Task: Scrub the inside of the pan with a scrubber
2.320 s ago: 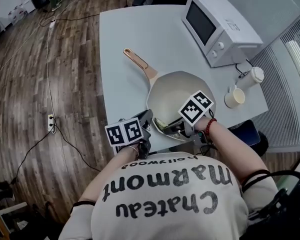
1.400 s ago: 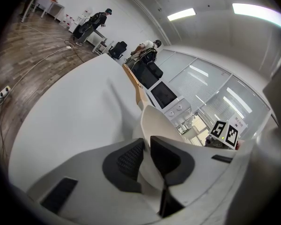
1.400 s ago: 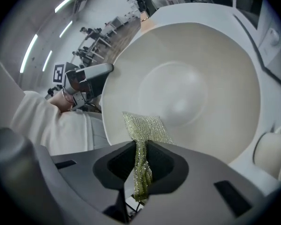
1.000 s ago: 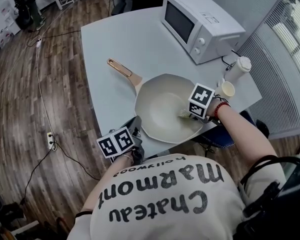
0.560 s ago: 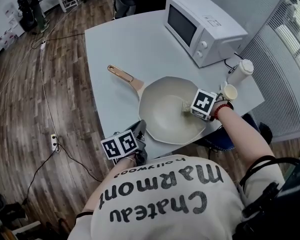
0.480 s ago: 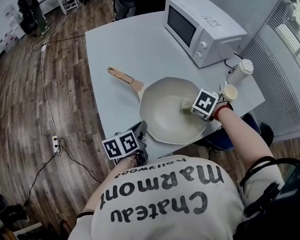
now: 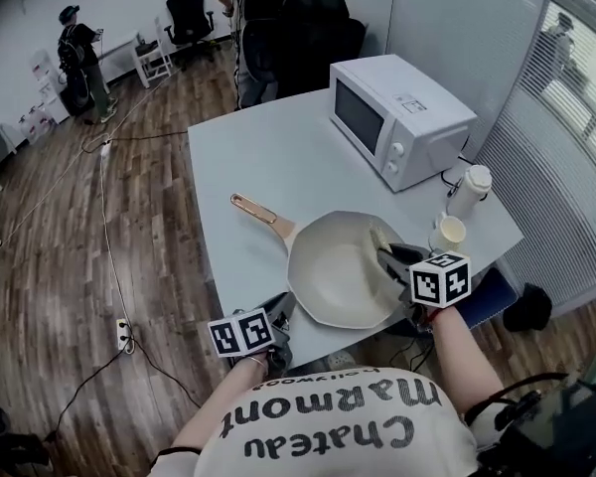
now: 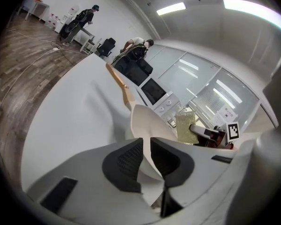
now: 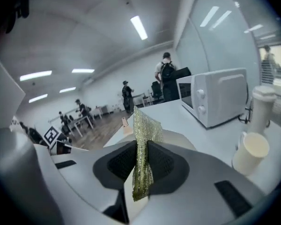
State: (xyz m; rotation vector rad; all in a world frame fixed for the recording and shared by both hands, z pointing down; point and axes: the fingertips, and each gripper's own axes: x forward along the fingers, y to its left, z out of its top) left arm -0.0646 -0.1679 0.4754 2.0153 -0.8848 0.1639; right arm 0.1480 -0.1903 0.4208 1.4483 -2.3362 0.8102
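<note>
A cream pan (image 7: 338,266) with a tan handle (image 7: 261,216) sits near the table's front edge. My left gripper (image 7: 280,308) is at the pan's near-left rim. Its jaws have just been closing, and in the left gripper view (image 8: 146,156) the pads press on the pan's wall (image 8: 143,125). My right gripper (image 7: 387,258) hangs over the pan's right side, lifted off its floor. It is shut (image 9: 141,161) on a yellow-green mesh scrubber (image 9: 145,130), which stands upright between the pads. The left gripper view also shows that scrubber (image 8: 185,128).
A white microwave (image 7: 397,117) stands at the back right of the grey table (image 7: 268,157). A cream cup (image 7: 447,233) and a white tumbler (image 7: 469,189) sit just right of the pan. People, chairs and cables are on the wooden floor beyond.
My right gripper has risen with the scrubber from the pan's floor and drawn back toward the near right rim. The left gripper has stayed at the near-left rim.
</note>
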